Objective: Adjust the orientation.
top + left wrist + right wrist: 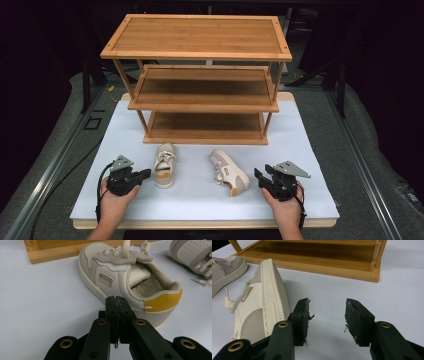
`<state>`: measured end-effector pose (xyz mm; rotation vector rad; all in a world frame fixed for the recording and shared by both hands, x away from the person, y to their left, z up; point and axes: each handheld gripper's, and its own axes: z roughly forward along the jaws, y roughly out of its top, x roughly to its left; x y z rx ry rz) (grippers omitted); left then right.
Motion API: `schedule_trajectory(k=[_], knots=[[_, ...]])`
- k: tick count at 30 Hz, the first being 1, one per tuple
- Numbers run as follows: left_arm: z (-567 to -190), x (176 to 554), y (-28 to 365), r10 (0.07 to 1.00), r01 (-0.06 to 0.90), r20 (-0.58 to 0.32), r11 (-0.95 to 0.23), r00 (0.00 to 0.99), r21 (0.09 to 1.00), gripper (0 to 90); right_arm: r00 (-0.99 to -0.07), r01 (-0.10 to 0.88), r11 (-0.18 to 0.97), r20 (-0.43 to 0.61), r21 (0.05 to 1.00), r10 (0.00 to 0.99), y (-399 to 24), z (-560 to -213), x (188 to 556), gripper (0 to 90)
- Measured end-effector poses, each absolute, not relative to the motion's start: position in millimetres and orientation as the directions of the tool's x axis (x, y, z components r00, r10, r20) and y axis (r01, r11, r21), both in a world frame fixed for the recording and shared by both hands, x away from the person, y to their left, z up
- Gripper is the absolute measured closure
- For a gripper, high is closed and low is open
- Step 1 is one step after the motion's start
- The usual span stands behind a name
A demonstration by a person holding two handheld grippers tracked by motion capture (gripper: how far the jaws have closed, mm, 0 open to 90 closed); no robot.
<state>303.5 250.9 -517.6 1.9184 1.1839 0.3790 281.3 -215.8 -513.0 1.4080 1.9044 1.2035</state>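
Observation:
Two cream sneakers with mustard heel patches lie on a white mat (200, 200) in front of a three-tier bamboo shoe rack (197, 75). The left sneaker (164, 165) stands upright with its toe toward the rack. The right sneaker (229, 172) is tipped on its side. My left gripper (145, 174) is shut with nothing in it, just left of the upright sneaker's heel; in the left gripper view its tips (117, 301) sit close before that sneaker (130, 285). My right gripper (259, 176) stands open and empty, right of the tipped sneaker. Its jaws (327, 310) are beside the sole (272, 290).
The rack's lowest shelf (324, 257) lies just beyond the shoes, and its edge (62, 250) is near the upright sneaker's toe. The mat covers a wooden table whose front edge (200, 224) is near the person's hands. Dark floor and metal rails flank the table.

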Motion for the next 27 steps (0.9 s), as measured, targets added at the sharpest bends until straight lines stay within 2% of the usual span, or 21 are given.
schedule_trajectory(k=[5, 8, 12, 15, 24, 27], knots=[[-515, 303, 253, 0.849, 0.586, -0.164, -0.194, 0.502, 0.787, 86.5, -0.357, 0.506, 0.082, 0.121, 0.859, 0.926, -216, -513, 281, 55.5], [-513, 302, 253, 0.851, 0.579, -0.172, -0.176, 0.496, 0.796, 85.3, -0.362, 0.502, 0.088, 0.116, 0.860, 0.925, -215, -512, 281, 60.2], [-511, 301, 253, 0.851, 0.570, -0.177, -0.164, 0.494, 0.805, 84.7, -0.406, 0.467, 0.122, 0.090, 0.876, 0.909, -209, -504, 275, 81.6], [-511, 301, 253, 0.850, 0.570, -0.177, -0.165, 0.496, 0.805, 83.9, -0.440, 0.442, 0.142, 0.076, 0.886, 0.895, -204, -499, 271, 88.8], [-510, 301, 254, 0.849, 0.570, -0.188, -0.153, 0.494, 0.807, 81.7, -0.538, 0.422, 0.218, 0.049, 0.880, 0.842, -183, -499, 267, 89.9], [-510, 301, 254, 0.849, 0.571, -0.190, -0.151, 0.493, 0.807, 81.0, -0.543, 0.431, 0.240, 0.038, 0.870, 0.839, -178, -502, 268, 89.2]])
